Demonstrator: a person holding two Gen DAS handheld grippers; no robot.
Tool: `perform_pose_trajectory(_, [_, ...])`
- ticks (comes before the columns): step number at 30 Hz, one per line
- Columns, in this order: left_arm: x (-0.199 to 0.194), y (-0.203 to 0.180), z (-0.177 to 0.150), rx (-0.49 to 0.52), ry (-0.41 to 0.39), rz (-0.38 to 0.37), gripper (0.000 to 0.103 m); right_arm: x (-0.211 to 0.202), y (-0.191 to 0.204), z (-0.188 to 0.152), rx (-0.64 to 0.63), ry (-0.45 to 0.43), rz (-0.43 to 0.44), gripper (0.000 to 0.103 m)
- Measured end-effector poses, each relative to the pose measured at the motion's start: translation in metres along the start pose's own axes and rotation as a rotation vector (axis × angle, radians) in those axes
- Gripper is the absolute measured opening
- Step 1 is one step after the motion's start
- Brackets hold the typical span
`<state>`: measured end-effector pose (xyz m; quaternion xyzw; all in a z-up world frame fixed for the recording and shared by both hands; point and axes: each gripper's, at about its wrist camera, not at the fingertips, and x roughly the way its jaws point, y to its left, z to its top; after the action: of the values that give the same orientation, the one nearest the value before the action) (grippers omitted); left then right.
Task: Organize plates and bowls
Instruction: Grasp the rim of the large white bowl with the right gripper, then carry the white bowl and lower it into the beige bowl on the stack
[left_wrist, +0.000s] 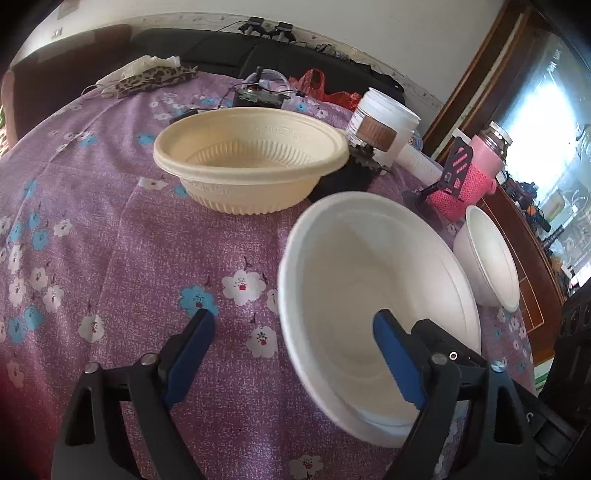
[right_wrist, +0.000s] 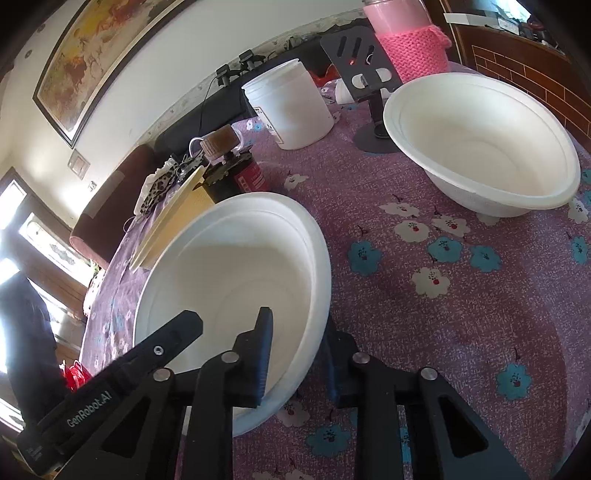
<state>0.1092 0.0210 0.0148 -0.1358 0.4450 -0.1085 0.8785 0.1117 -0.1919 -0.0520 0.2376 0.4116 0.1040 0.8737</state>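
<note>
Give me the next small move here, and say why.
Probably lift the near white bowl slightly with the right hand-held gripper: its fingers already pinch the rim, and a matching white bowl sits empty beyond, ready for nesting. The left hand-held gripper is open, holding nothing.

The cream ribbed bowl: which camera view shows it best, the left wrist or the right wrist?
The left wrist view. There the cream ribbed bowl stands whole and upright on the purple cloth, rim and ribbed inside both clear. The right wrist view shows only a thin edge of it behind the nearer white bowl.
</note>
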Motion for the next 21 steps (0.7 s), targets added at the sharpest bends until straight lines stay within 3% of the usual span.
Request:
perform_pose_trajectory(2, [-0.002,-0.002,-0.001,0.022,0.002,0.001,0.050,-0.001,0.004,-0.001,-0.012,0.001,0.016,0.017])
perform_pose_trajectory(3, [0.000,-0.002,-0.002,0.030,0.019,-0.012,0.029,-0.002,0.008,-0.003,-0.024,0.002,0.022,0.016])
perform_pose_trajectory(7, [-0.009,0.004,-0.003,0.007,0.004,-0.010,0.023,-0.010,0.023,-0.008,-0.085,-0.032,-0.005,0.015])
perform_pose_trajectory(13, [-0.048,-0.006,-0.004,0.014,-0.103,0.035,0.022,-0.030,0.041,-0.011,-0.128,-0.092,0.017,0.015])
perform_pose_trajectory(17, [-0.090,-0.017,-0.012,0.050,-0.202,0.088,0.022,-0.051,0.056,-0.012,-0.148,-0.135,0.070,0.016])
perform_pose_trajectory(21, [-0.131,-0.008,-0.023,0.044,-0.249,0.128,0.023,-0.068,0.080,-0.018,-0.157,-0.133,0.144,0.016])
